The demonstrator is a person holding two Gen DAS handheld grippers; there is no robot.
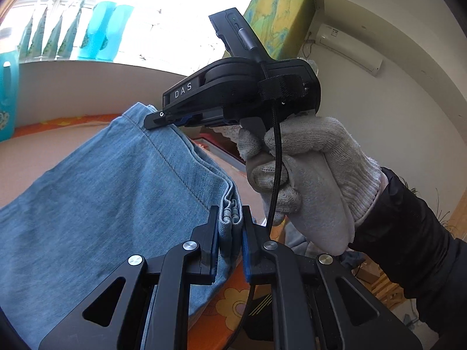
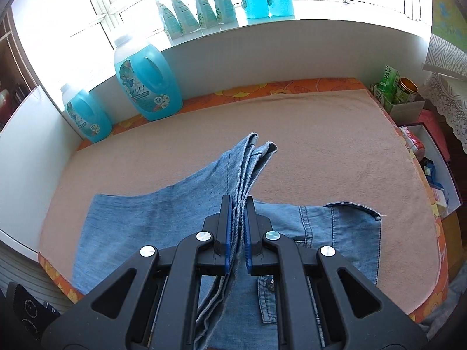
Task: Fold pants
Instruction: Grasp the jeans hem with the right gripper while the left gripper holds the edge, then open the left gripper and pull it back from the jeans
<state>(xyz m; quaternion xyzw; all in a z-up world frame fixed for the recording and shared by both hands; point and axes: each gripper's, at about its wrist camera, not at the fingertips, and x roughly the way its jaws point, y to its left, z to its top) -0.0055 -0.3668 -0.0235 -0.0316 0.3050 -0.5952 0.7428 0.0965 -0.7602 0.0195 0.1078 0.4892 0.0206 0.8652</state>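
The pants (image 2: pixel 181 213) are light blue denim, partly spread on a pinkish towel (image 2: pixel 321 134) that covers the worktop (image 2: pixel 292 86), whose orange flowered cloth shows along the towel's edges; the waist part with a pocket lies flat on the towel's near side, while the leg ends are lifted above it. The left claw (image 1: pixel 230 218) is clamped on a bunched fold of the pants, the cloth gathered tight between its blue pads; the right claw (image 2: pixel 237 213) is likewise clamped on several layers of denim, with the hems of the legs sticking out beyond its tips over the middle of the towel. In the left wrist view the right claw reaches in from the right, its tip pinching the upper hem of the pants; a hand in a white knitted glove (image 1: pixel 306 175) grips its handle, a black cable running down past the fingers, and a dark sleeve (image 1: pixel 414 233) follows behind. Beyond the far edge of the towel two blue detergent bottles (image 2: pixel 146 78) stand against a white wall; above them, on a window ledge (image 2: pixel 262 26), stand pouches and two more blue bottles.
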